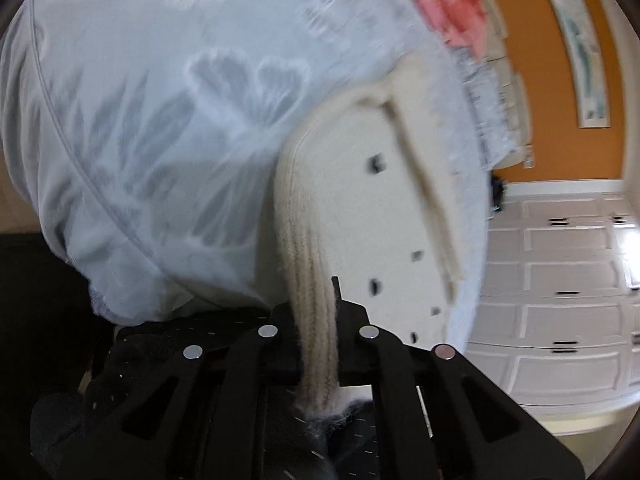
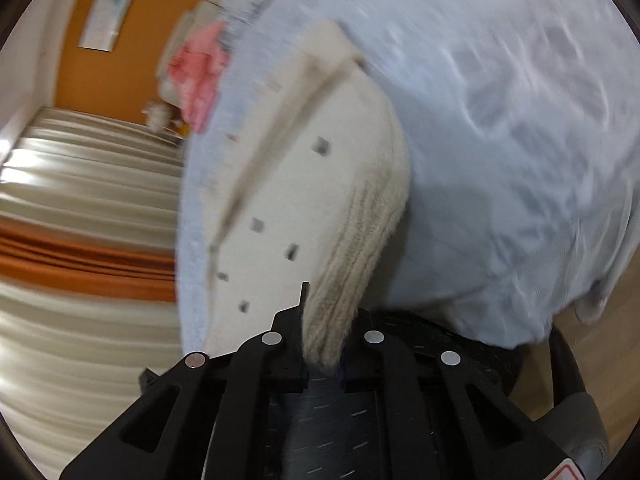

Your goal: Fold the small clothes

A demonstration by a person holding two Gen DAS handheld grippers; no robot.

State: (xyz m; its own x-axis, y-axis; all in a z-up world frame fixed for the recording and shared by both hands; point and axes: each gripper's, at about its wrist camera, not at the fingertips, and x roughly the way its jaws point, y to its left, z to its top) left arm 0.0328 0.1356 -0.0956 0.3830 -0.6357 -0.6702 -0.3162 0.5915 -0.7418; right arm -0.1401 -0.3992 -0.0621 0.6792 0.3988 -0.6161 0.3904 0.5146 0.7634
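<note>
Cream knit garment (image 1: 344, 216) with small dark spots lies on a pale blue patterned cloth (image 1: 140, 120) that covers the surface beneath. Its ribbed hem is pinched at both ends: left hand-held gripper (image 1: 318, 344) clamped on one corner of the rib, right hand-held gripper (image 2: 324, 340) clamped on the other. Views blurred; detail of the far end is poor.

Judgement: fold about to start. Keep both corners level and the hem taut, carry it evenly toward the far edge, lay flat before letting go.

Around: pink cloth (image 1: 448, 8) at the far edge, near enough to catch. White drawers (image 1: 560, 280) and orange wall (image 1: 520, 60) well apart.
</note>
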